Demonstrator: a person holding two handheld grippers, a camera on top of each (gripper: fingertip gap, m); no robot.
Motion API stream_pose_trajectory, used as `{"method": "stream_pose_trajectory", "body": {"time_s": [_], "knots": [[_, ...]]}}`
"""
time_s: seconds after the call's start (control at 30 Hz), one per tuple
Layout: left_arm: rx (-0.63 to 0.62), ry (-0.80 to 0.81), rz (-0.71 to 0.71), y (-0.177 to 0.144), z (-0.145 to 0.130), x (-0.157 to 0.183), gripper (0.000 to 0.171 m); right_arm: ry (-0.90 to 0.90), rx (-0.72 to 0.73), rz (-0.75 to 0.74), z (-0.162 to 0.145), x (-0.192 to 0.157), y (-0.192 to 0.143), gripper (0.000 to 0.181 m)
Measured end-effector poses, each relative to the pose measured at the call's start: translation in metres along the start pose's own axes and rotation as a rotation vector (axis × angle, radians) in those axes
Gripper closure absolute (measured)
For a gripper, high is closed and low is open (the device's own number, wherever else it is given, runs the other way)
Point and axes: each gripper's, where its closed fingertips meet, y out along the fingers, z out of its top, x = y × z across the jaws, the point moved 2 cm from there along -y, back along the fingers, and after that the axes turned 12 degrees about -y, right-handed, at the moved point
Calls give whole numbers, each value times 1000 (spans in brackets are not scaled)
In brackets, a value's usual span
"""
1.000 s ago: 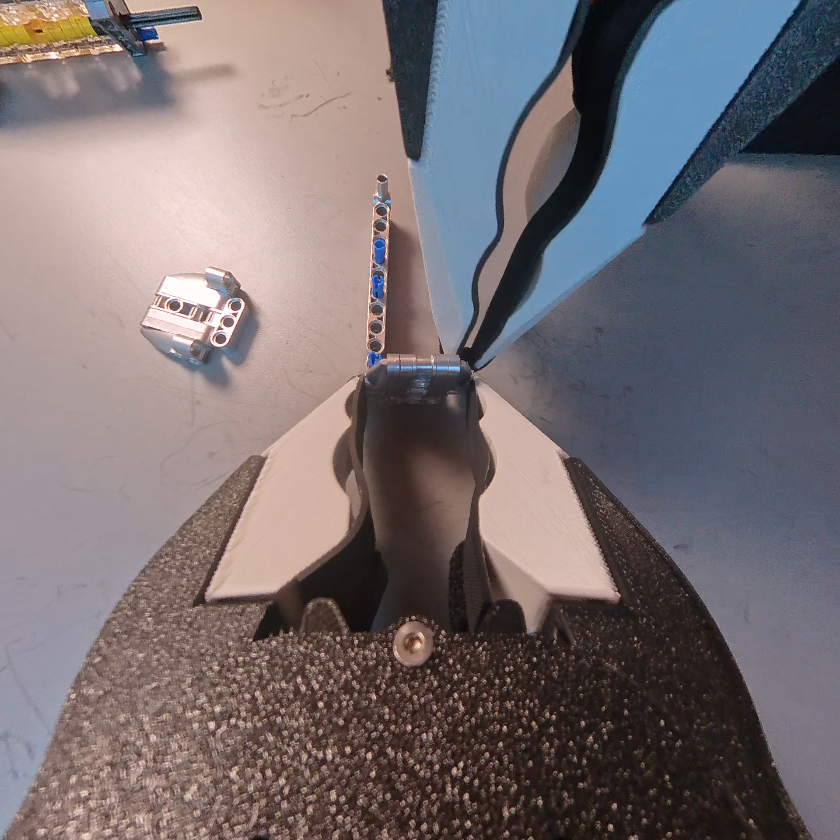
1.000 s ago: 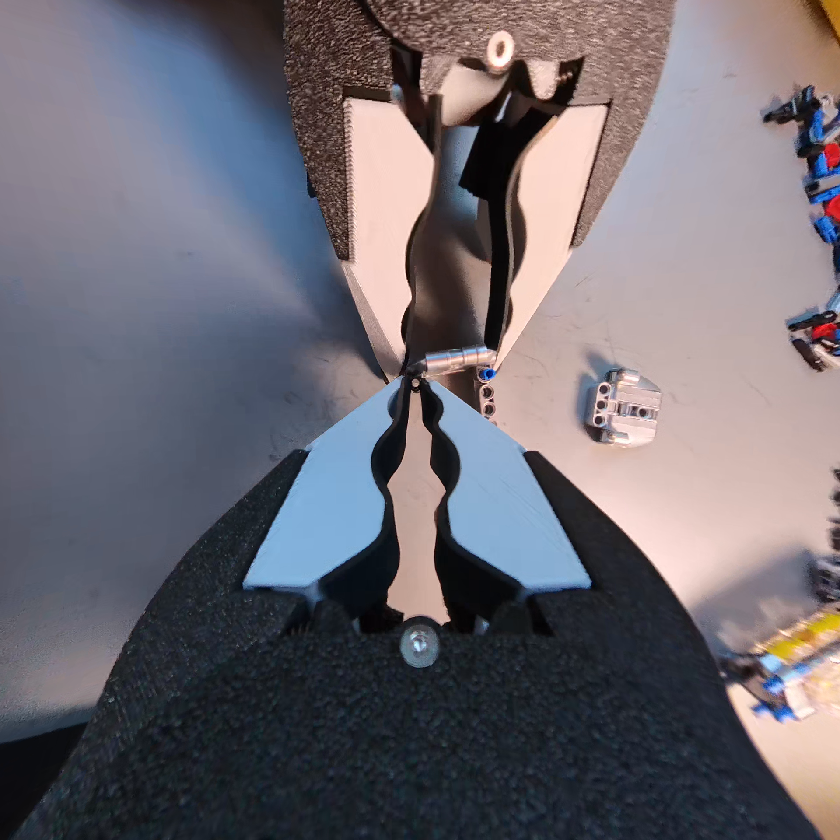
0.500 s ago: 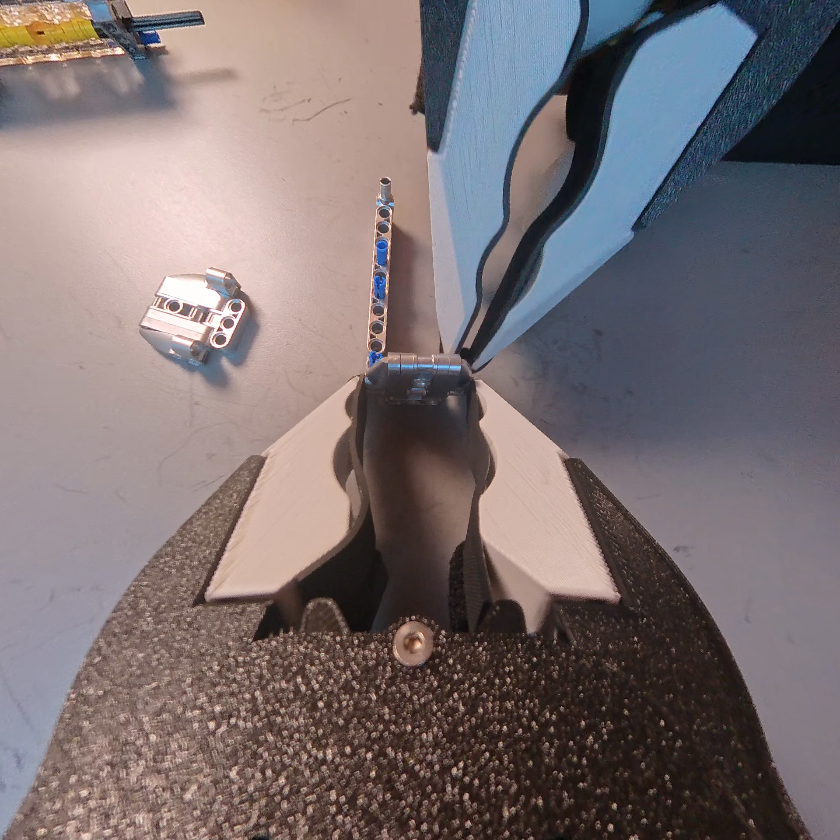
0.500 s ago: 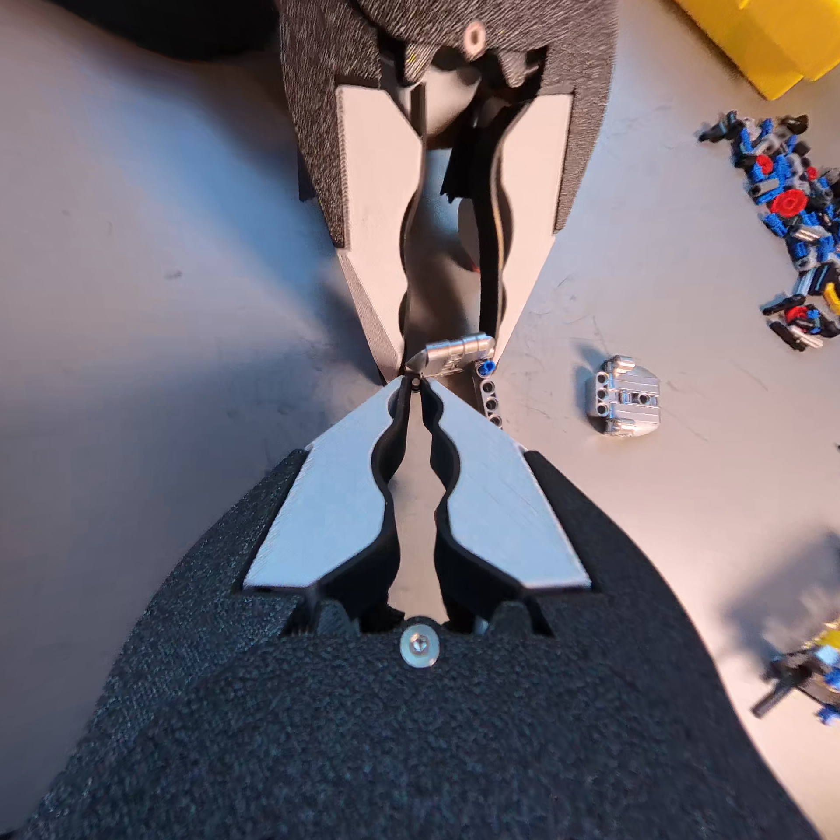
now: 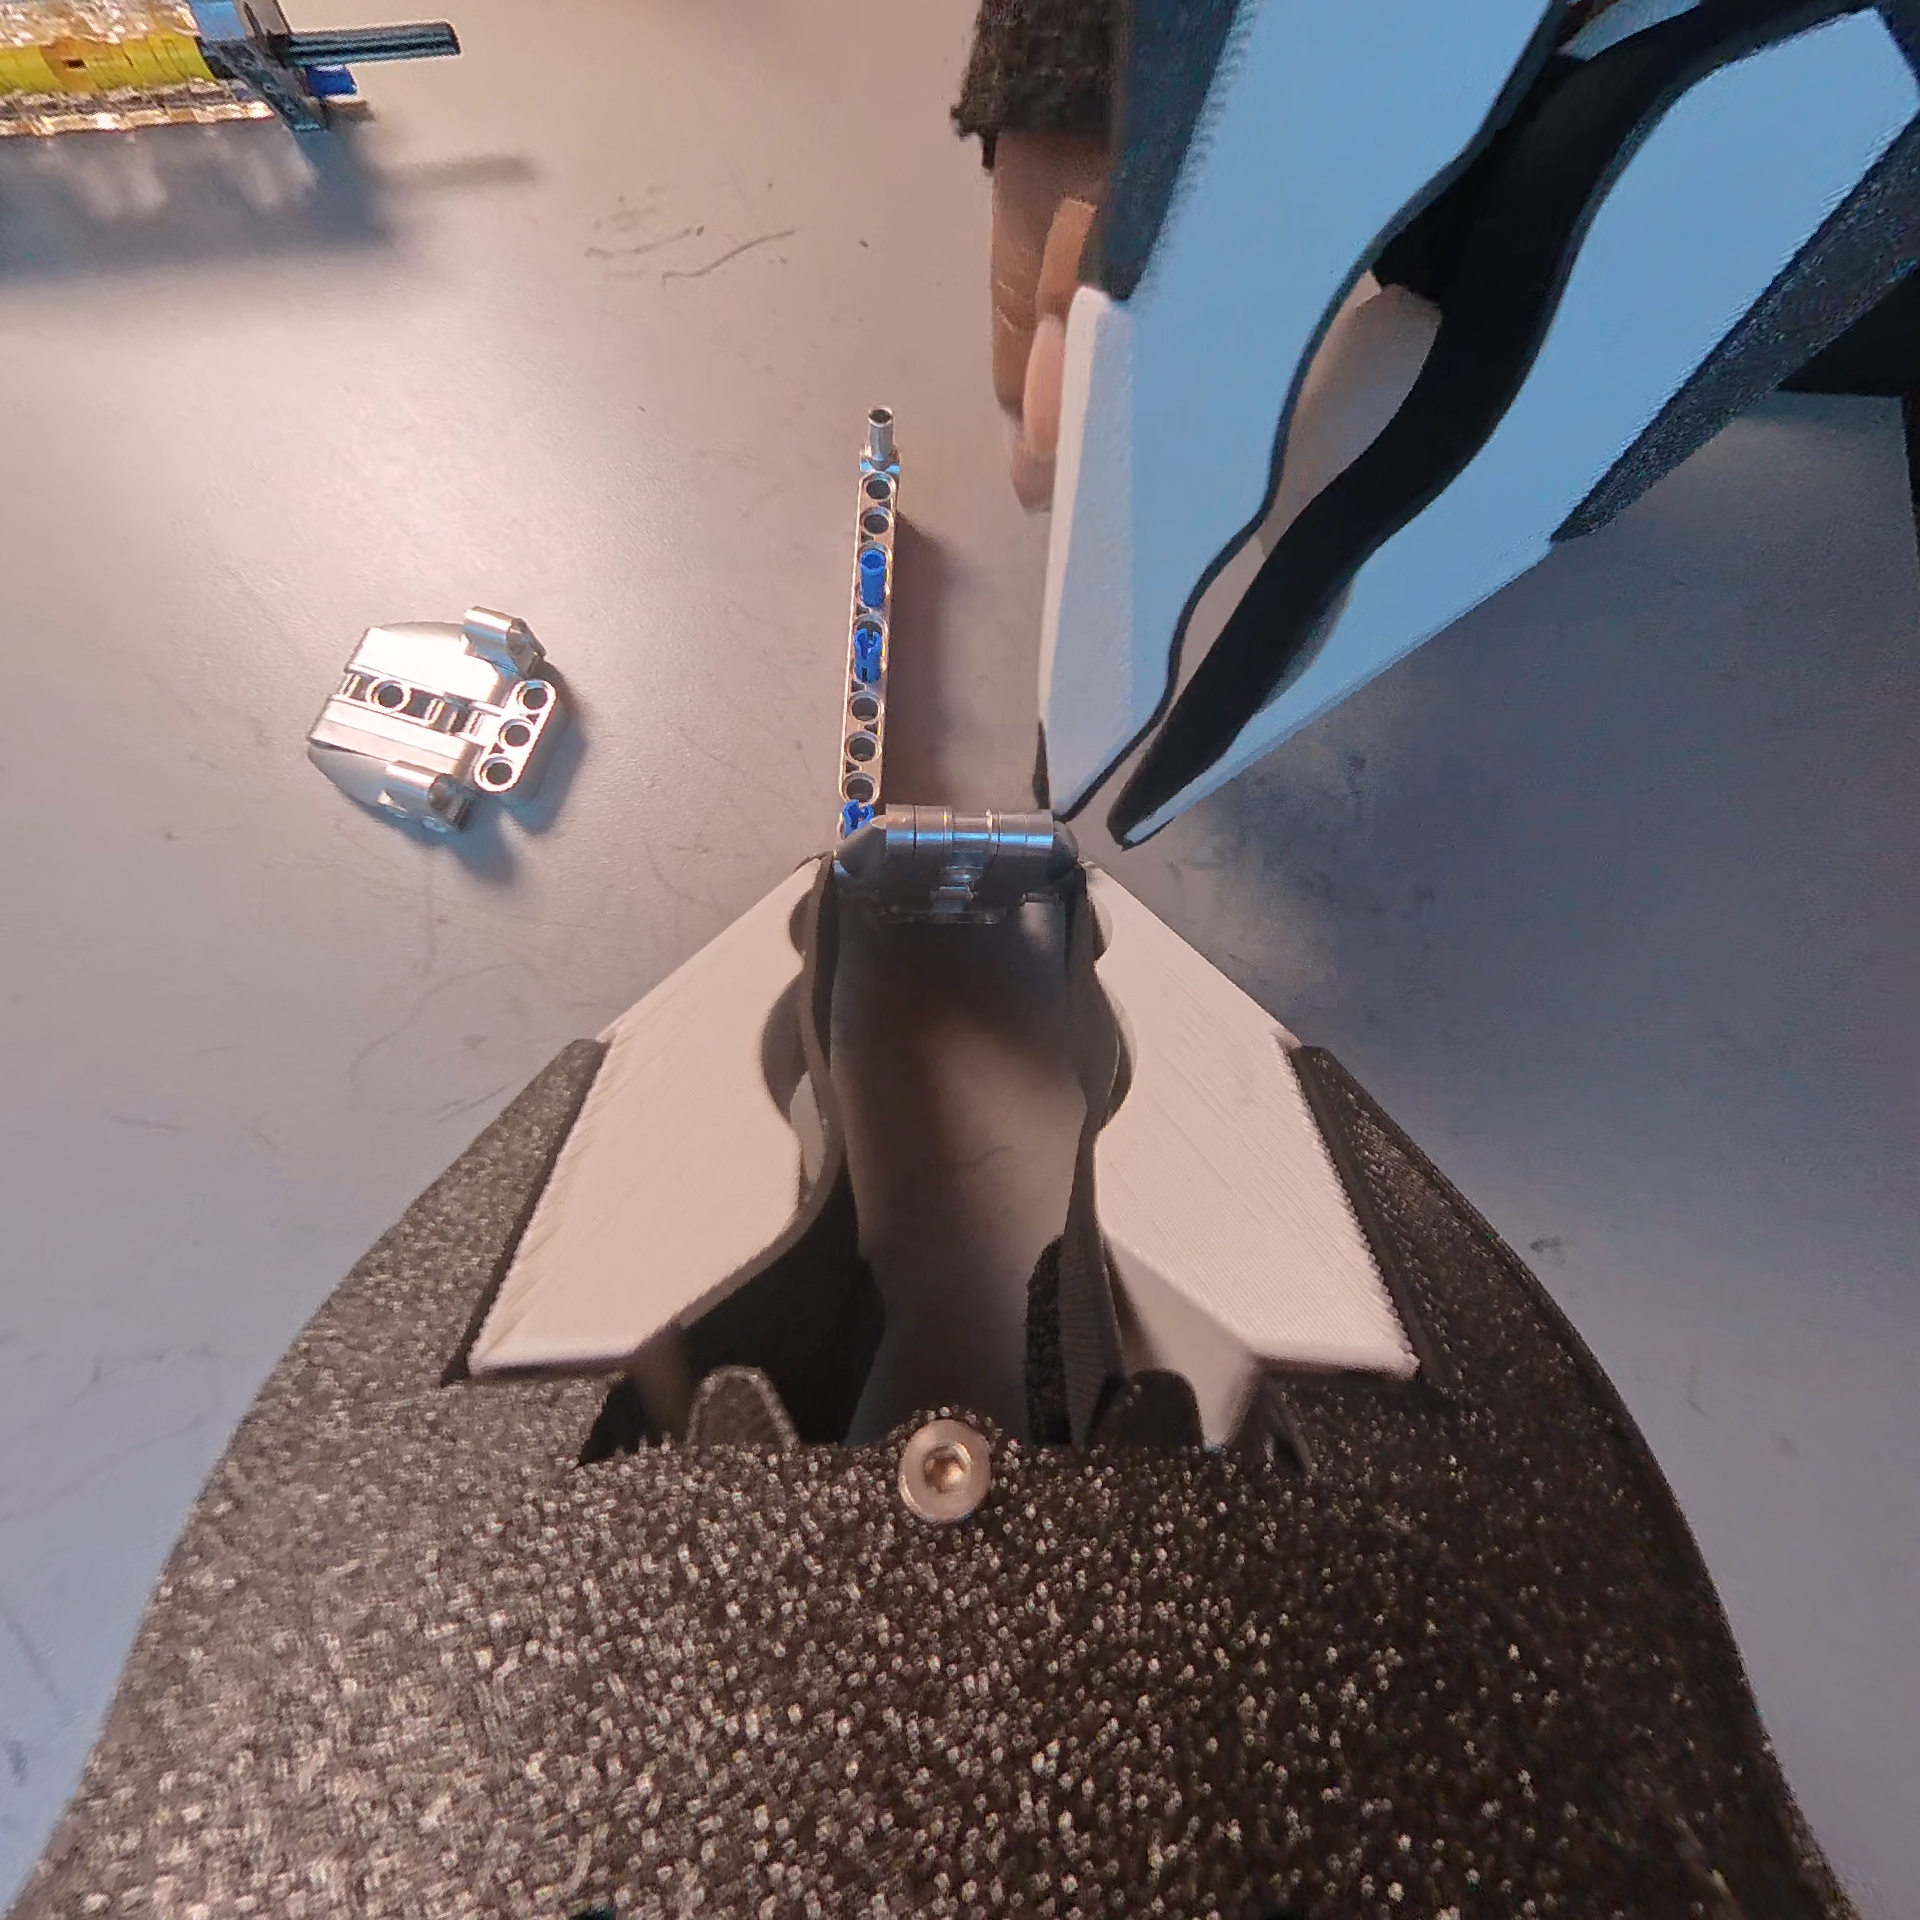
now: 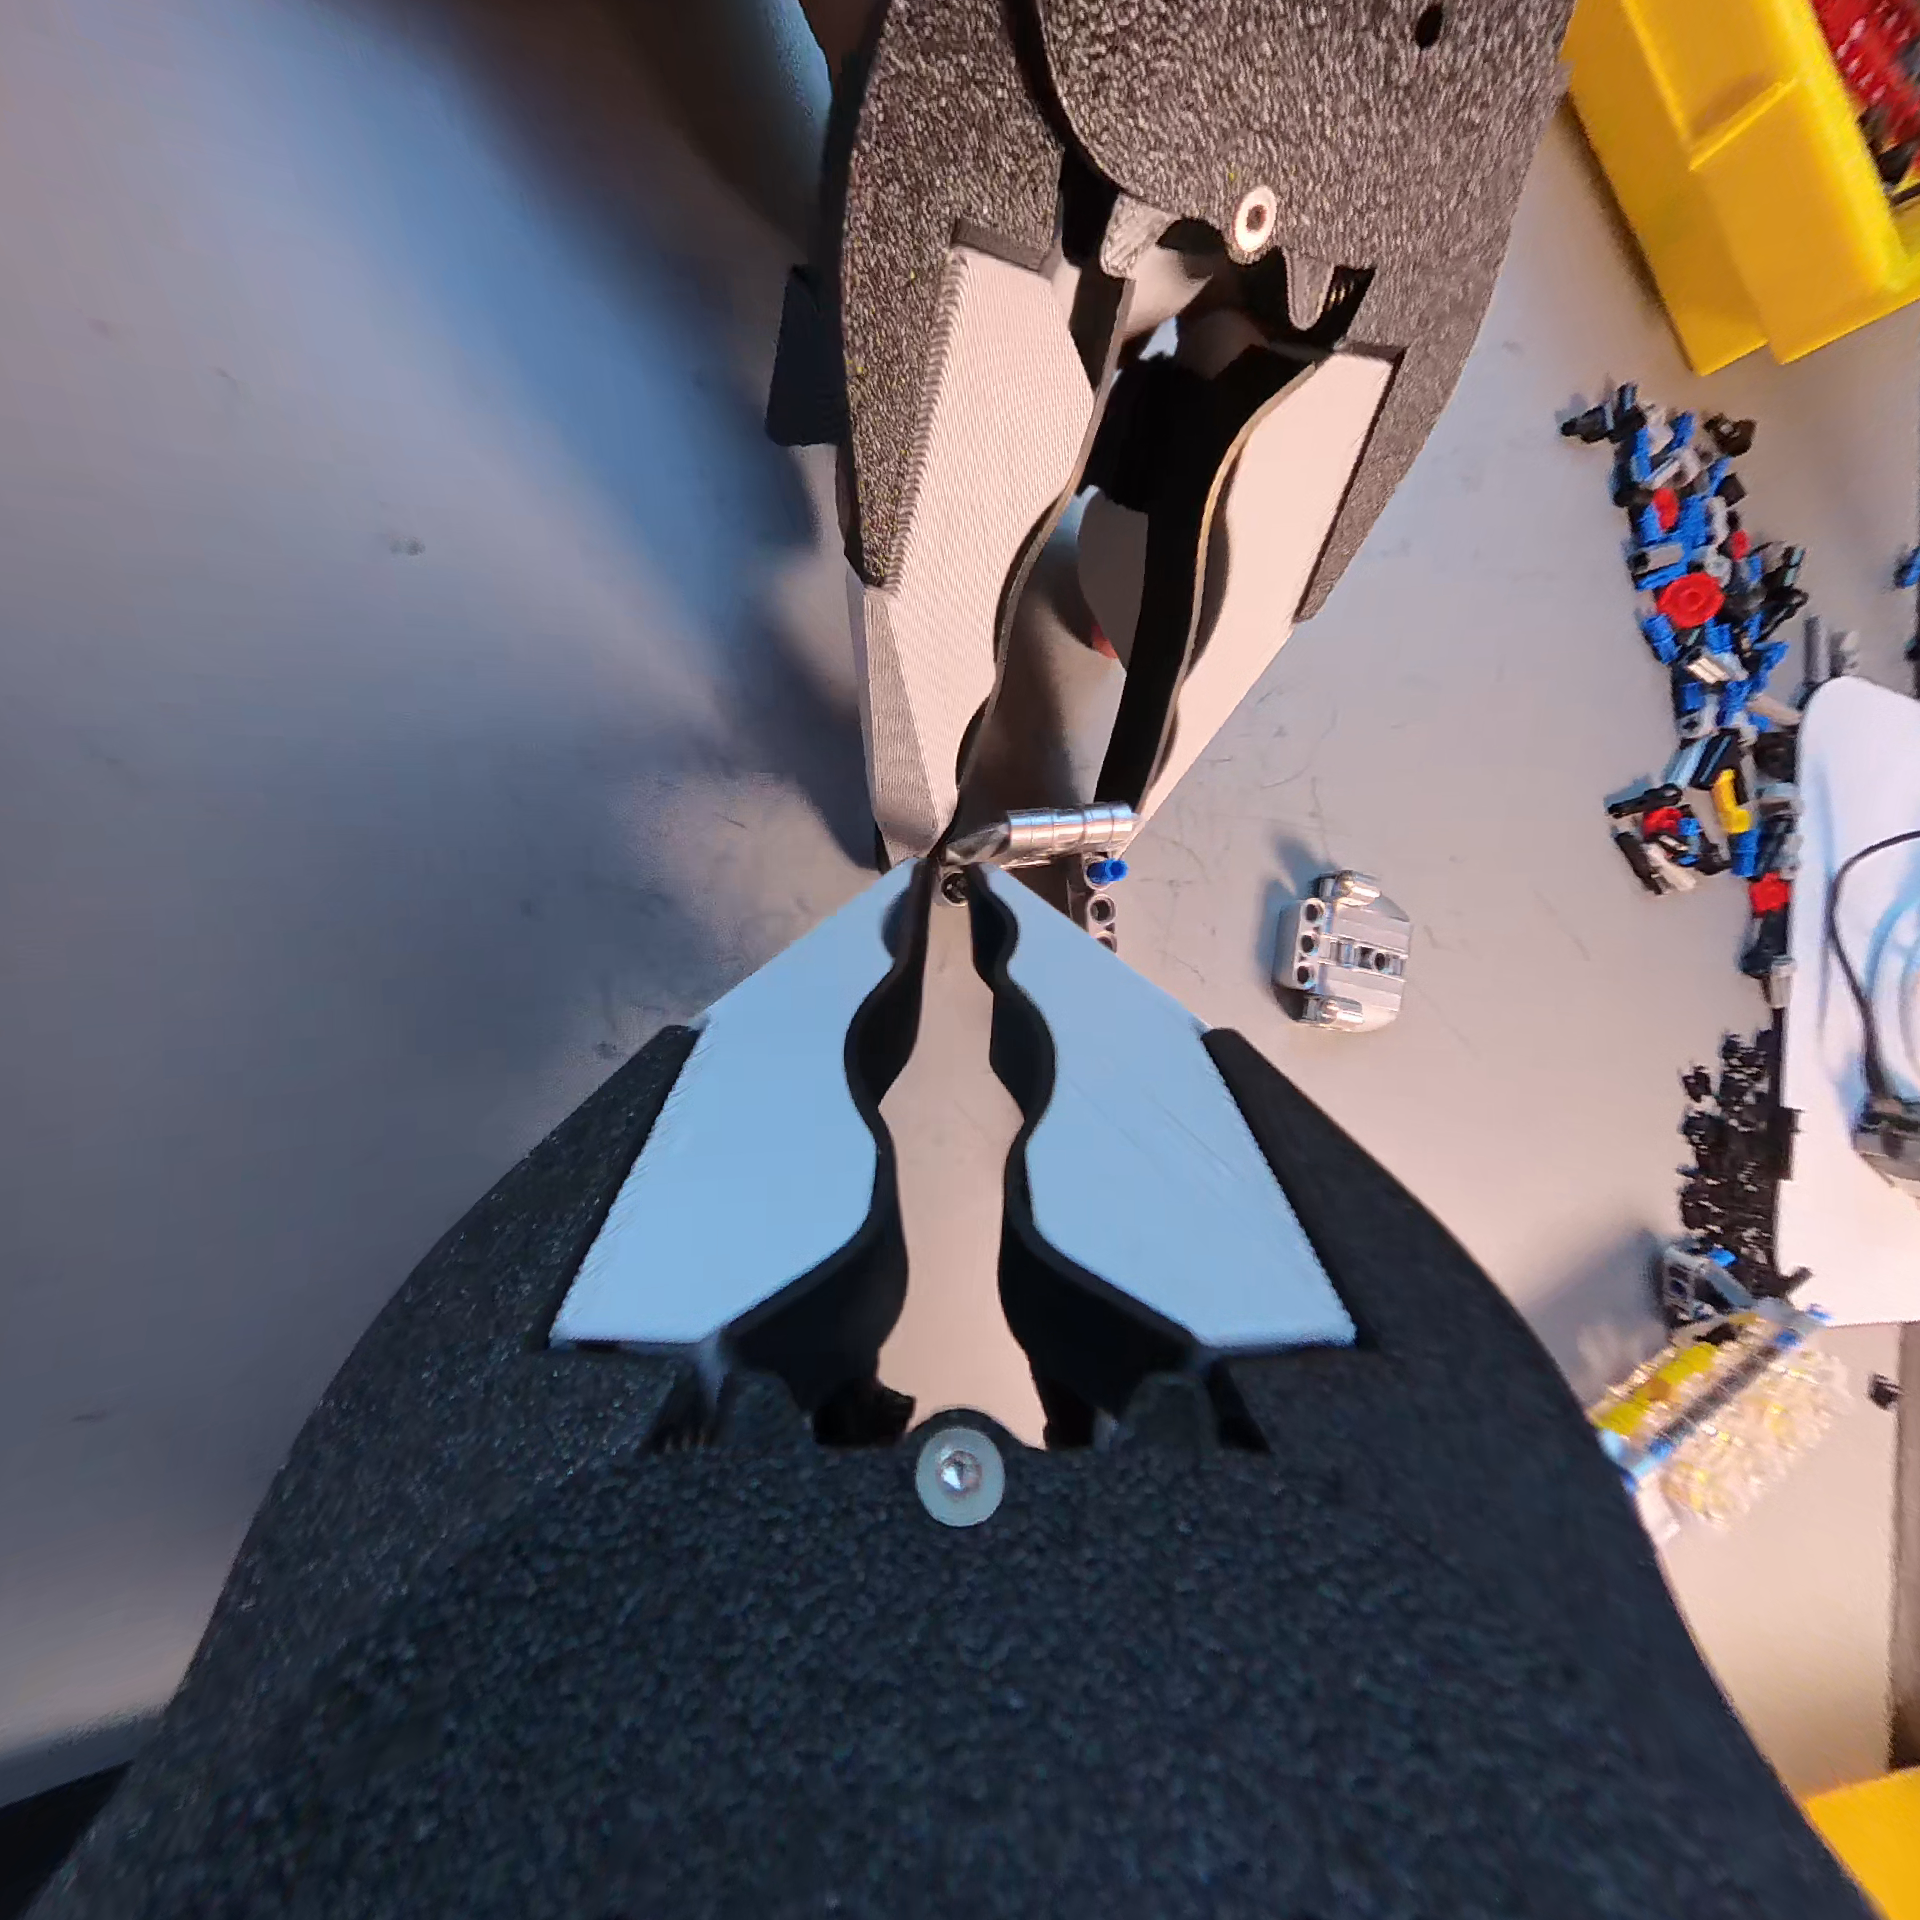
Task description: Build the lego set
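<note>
A ridged silver cylindrical piece (image 5: 961, 833) is clamped crosswise between the left gripper (image 5: 961, 873) tips; the right gripper (image 6: 948, 883), slightly parted and holding nothing, touches its end

The gripper bodies are rough, speckled black plastic; the left gripper (image 5: 961, 883) has matt grey ribbed fingers (image 5: 686, 1132). The silvery piece (image 5: 966, 836) it holds looks glossy, as does the panel (image 5: 436, 722). The table (image 5: 1558, 935) is smooth, scuffed, matt grey.
</note>
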Motion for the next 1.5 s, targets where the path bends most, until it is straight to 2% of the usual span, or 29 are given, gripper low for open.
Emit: {"method": "stream_pose_trajectory", "body": {"time_s": [0.13, 0.23, 0.4, 0.53, 0.57, 0.6, 0.7, 0.9, 1.07, 1.2, 1.33, 1.5], "knots": [[-5, 11, 5, 0, -1, 0, 130, -17, -42, -23, 0, 0, 5, 181], [-4, 8, 8, 0, 0, -1, 130, 23, -68, 22, -2, 0, 5, 181], [-4, 8, 7, 0, -1, -2, 130, 53, -60, 33, -2, 1, 6, 181], [0, 5, -15, -2, -1, -2, 130, 58, -6, -36, 0, 1, 6, 181], [2, -1, -30, -3, -2, -2, 130, 50, 32, -80, 1, 2, 4, 177], [6, -7, -46, -4, -3, -2, 130, 42, 61, -115, 1, 1, 2, 164], [5, -48, -122, -8, -4, -2, 129, -31, 35, -189, -6, -3, 3, 144], [-14, -202, -270, -14, -1, -5, 129, -298, -36, -392, 1, 1, 12, 146], [-19, -299, -359, -18, 1, -4, 130, -362, -41, -498, 7, 9, 13, 159], [-11, -362, -392, -20, 4, -6, 130, -345, -46, -500, 7, 10, 13, 167], [-4, -335, -355, -19, 3, -8, 129, -337, -55, -479, 6, 10, 16, 167], [40, -210, -277, -27, 3, -7, 115, -332, -35, -483, 6, 13, 19, 167]]}}
